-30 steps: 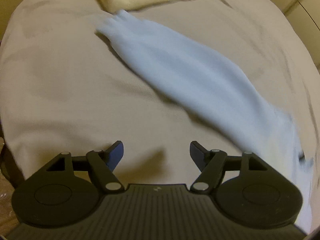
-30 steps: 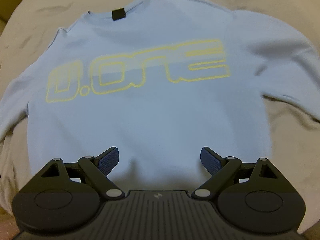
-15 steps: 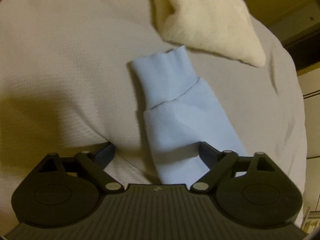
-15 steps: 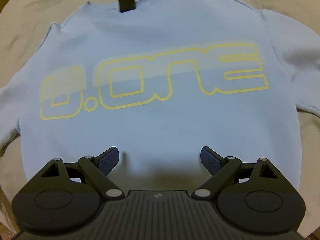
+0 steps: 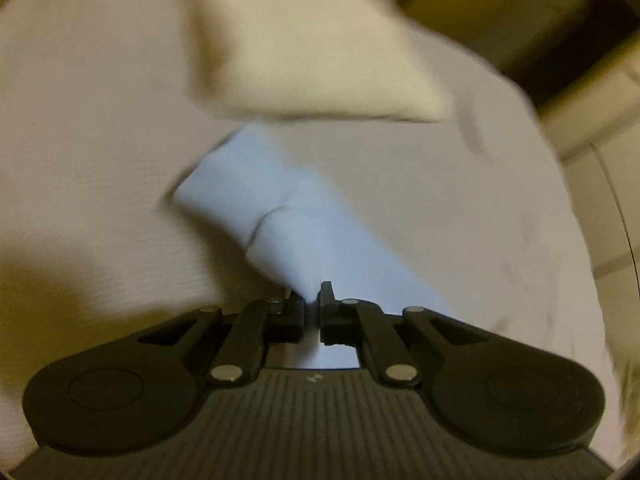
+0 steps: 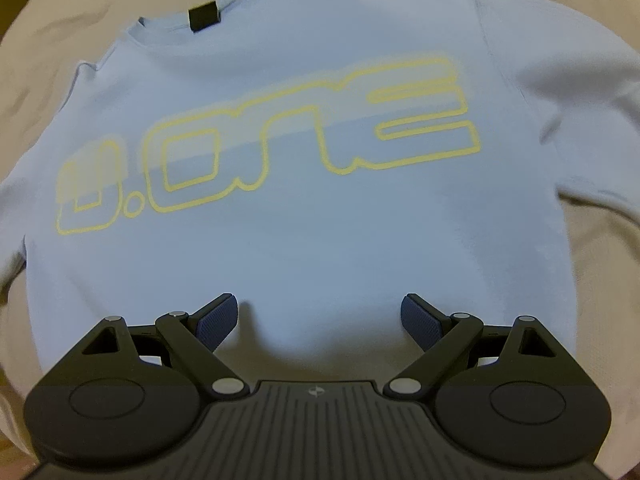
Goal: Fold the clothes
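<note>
A light blue sweatshirt (image 6: pixel 304 240) with yellow outlined lettering lies spread flat on a pale bed sheet (image 6: pixel 600 320), its collar with a black tag (image 6: pixel 204 16) at the far side. My right gripper (image 6: pixel 319 316) is open and empty just above the hem. My left gripper (image 5: pixel 313 304) is shut on the blue sleeve (image 5: pixel 288 232) near its cuff (image 5: pixel 224 184), and the cloth bunches up between the fingers.
A folded cream garment (image 5: pixel 296 52) lies on the sheet (image 5: pixel 80 140) just beyond the cuff. Pale furniture or wall panels (image 5: pixel 592 92) show past the bed's right edge in the left wrist view.
My left gripper moved along the sleeve to its cuff end, then shut on the sleeve, lifting and bunching it. My right gripper drew slightly closer over the hem and stayed open.
</note>
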Demonstrator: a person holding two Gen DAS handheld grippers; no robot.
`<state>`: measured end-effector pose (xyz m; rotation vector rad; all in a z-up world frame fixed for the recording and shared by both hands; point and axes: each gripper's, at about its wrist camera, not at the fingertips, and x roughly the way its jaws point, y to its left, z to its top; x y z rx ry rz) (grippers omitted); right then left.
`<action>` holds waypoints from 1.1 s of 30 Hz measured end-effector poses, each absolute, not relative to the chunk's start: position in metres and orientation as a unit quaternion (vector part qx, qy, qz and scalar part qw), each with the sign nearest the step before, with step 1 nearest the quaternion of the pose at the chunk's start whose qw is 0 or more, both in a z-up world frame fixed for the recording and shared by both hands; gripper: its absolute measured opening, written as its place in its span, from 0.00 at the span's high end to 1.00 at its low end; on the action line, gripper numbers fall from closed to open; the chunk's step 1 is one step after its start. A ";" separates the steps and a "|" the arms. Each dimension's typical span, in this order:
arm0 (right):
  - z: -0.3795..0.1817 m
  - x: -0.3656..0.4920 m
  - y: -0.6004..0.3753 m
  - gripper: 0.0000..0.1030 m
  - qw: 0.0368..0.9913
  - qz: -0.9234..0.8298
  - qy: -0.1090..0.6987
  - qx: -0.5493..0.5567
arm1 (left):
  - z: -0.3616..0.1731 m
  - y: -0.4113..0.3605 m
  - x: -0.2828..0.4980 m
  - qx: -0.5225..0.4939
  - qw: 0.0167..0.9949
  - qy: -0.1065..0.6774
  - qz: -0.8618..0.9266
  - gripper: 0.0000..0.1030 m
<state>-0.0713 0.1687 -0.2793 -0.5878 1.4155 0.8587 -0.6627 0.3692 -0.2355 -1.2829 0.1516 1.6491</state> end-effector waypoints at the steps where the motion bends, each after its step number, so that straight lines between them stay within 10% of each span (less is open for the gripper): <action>1: -0.278 -0.066 0.164 0.12 0.641 0.375 0.617 -0.259 | -0.215 0.366 -0.640 -0.506 0.535 0.069 0.672 0.98; 8: -0.259 -0.016 0.128 0.12 0.663 0.360 0.622 -0.209 | -0.103 0.295 -0.424 -0.380 0.785 0.129 0.471 0.97; 14: -0.247 0.025 0.100 0.12 0.686 0.351 0.612 -0.177 | -0.139 0.213 -0.268 -0.359 0.829 0.291 0.314 0.67; 20: -0.252 0.056 0.074 0.15 0.691 0.350 0.625 -0.101 | -0.175 0.200 -0.278 -0.398 0.777 0.348 0.342 0.68; 26: -0.275 0.057 0.091 0.48 0.660 0.396 0.638 -0.011 | -0.192 0.232 -0.316 -0.385 0.725 0.384 0.423 0.75; 33: -0.285 0.071 0.075 0.51 0.677 0.352 0.646 0.012 | -0.195 0.247 -0.335 -0.378 0.722 0.406 0.413 0.75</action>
